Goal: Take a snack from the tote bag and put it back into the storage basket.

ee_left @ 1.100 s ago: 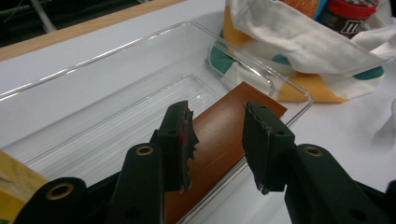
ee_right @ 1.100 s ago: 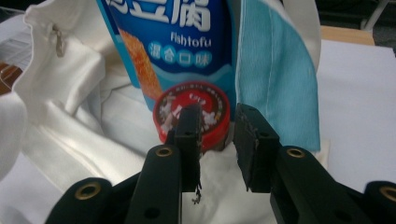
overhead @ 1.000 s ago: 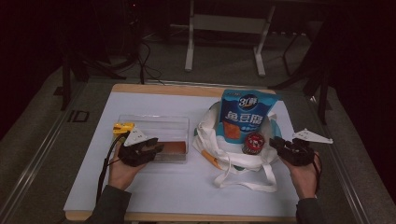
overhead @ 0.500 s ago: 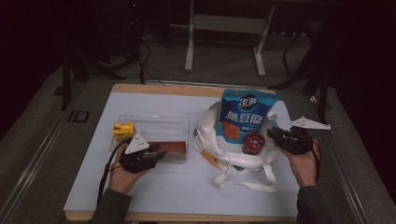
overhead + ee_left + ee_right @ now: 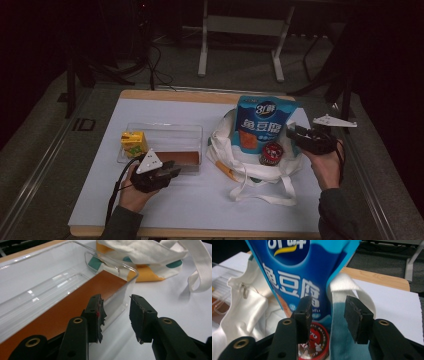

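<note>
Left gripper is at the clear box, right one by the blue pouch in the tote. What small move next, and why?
Probably ease the left gripper forward and close on the brown bar. Its jaws stand open at the near corner of the clear box, with the bar just ahead. The right gripper, whose jaws have just been opening with nothing between them, sits beside the blue pouch standing in the tote bag.

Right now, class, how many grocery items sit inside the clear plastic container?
2: a yellow carton stands at the left end of the clear plastic container, and a flat brown bar lies along its near side. The container's walls may hide something small.
</note>
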A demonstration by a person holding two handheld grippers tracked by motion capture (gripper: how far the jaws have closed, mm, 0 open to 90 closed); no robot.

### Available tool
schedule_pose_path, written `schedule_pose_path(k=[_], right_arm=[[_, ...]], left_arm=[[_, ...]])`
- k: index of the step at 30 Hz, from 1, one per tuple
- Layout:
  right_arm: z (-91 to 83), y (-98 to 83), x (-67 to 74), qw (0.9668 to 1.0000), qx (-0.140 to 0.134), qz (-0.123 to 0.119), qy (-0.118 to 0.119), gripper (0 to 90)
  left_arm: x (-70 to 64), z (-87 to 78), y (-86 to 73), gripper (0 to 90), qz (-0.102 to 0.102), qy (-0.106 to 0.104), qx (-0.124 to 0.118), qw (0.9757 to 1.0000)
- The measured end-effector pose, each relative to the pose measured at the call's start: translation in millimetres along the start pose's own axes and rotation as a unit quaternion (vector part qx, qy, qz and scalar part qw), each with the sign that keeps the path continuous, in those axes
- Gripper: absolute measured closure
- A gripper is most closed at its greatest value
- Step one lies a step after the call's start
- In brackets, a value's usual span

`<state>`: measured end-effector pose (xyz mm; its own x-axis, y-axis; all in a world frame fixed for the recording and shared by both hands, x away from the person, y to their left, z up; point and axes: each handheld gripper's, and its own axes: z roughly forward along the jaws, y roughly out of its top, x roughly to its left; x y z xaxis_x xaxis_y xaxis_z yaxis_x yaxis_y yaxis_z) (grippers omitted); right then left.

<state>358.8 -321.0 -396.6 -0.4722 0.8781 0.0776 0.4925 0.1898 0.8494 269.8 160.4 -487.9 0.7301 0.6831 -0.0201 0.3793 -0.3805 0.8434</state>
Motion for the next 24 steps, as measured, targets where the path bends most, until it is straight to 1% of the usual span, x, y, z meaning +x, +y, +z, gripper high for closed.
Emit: schedule_pose_path(k=[2,3,6,8,9,13,16,17,21,22,24], right_arm=[[0.9,3.5,0.2,1.0,-0.002,0.0,0.002,55.2],[1.8,5.1,0.4,1.0,-0.002,-0.002,0.003,54.7],[6.0,9.8,0.7,1.0,-0.001,-0.007,0.005,53.9],[9.4,12.8,0.9,0.9999,-0.003,-0.01,0.006,53.2],[11.2,14.2,1.0,0.9999,-0.005,-0.009,0.008,53.1],[17.8,20.5,0.4,0.9999,-0.009,-0.003,0.008,52.5],[22.5,24.5,-2.9,0.9998,-0.013,0.011,0.012,52.1],[23.8,25.7,-4.1,0.9997,-0.014,0.016,0.014,52.1],[27.4,28.6,-7.8,0.9987,-0.022,0.032,0.031,53.2],[28.3,28.2,-8.8,0.9983,-0.026,0.038,0.035,53.3],[30.8,26.7,-10.7,0.9976,-0.032,0.046,0.041,54.1]], left_arm=[[-0.2,1.0,-1.3,61.6,0.0,-0.003,0.001,1.0],[-1.4,3.1,-4.4,61.4,0.0,-0.009,0.002,1.0],[-3.8,7.7,-8.2,60.1,0.009,-0.013,0.013,0.9998],[-4.6,8.9,-9.2,59.7,0.011,-0.015,0.014,0.9997],[-5.5,11.1,-11.1,59.5,0.012,-0.021,0.015,0.9996],[-6.6,15.4,-15.2,59.0,0.011,-0.024,0.022,0.9994],[-7.0,18.9,-18.7,58.7,0.009,-0.028,0.027,0.9992],[-7.2,19.9,-19.7,58.4,0.011,-0.029,0.029,0.9991],[-7.0,22.6,-22.2,58.2,0.01,-0.035,0.029,0.9989],[-7.4,23.9,-23.5,58.2,0.004,-0.038,0.03,0.9988],[-8.7,24.4,-24.2,57.8,0.003,-0.045,0.028,0.9986]])
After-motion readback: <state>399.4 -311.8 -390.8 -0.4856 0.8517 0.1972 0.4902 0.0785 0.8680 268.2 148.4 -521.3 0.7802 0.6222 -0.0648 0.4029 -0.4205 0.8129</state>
